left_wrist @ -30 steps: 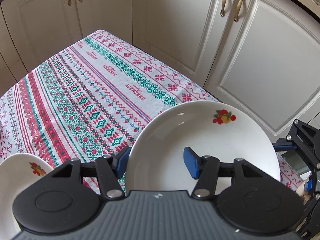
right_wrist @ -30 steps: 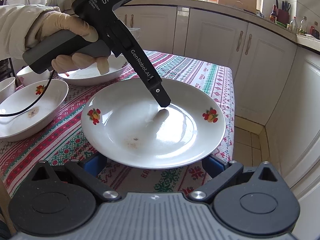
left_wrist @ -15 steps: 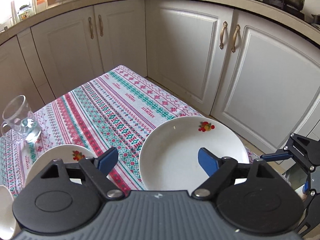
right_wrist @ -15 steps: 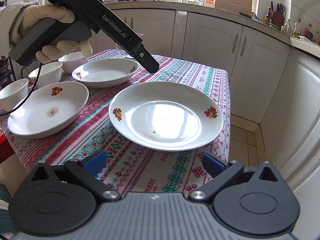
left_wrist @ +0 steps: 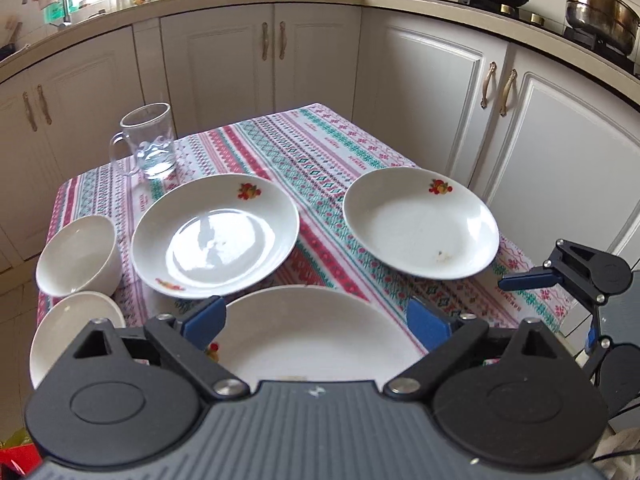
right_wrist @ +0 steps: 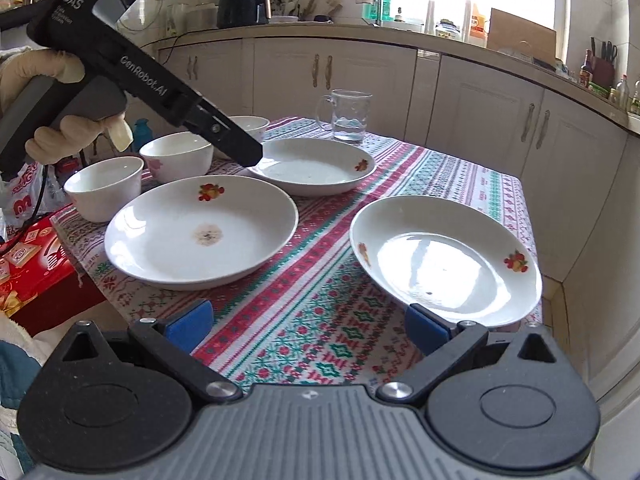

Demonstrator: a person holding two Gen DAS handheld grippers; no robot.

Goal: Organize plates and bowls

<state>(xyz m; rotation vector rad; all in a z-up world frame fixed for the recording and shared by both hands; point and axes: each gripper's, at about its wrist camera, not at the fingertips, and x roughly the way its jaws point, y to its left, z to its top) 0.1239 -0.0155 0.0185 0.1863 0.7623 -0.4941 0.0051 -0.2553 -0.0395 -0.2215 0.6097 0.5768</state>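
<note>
Three white plates with fruit prints lie on the patterned tablecloth [left_wrist: 320,152]. In the left wrist view, one plate [left_wrist: 216,236] is at centre left, one [left_wrist: 420,224] at the right, and a third [left_wrist: 304,336] lies under my left gripper [left_wrist: 316,320], which is open and empty above it. White bowls [left_wrist: 80,256] stand at the left. My right gripper [right_wrist: 308,326] is open and empty, low over the cloth's near edge, with the right-hand plate [right_wrist: 444,260] just beyond its right finger. The left gripper also shows in the right wrist view [right_wrist: 244,154].
A glass mug [left_wrist: 150,140] with some water stands at the table's far side. White kitchen cabinets [left_wrist: 440,92] close in behind and to the right. A red box [right_wrist: 28,256] sits off the table's left side. Three bowls [right_wrist: 178,156] stand by the left edge.
My left gripper has opened, lifted off the right-hand plate and pulled back over the near plate. My right gripper has also backed away from the plate, which now rests on the cloth.
</note>
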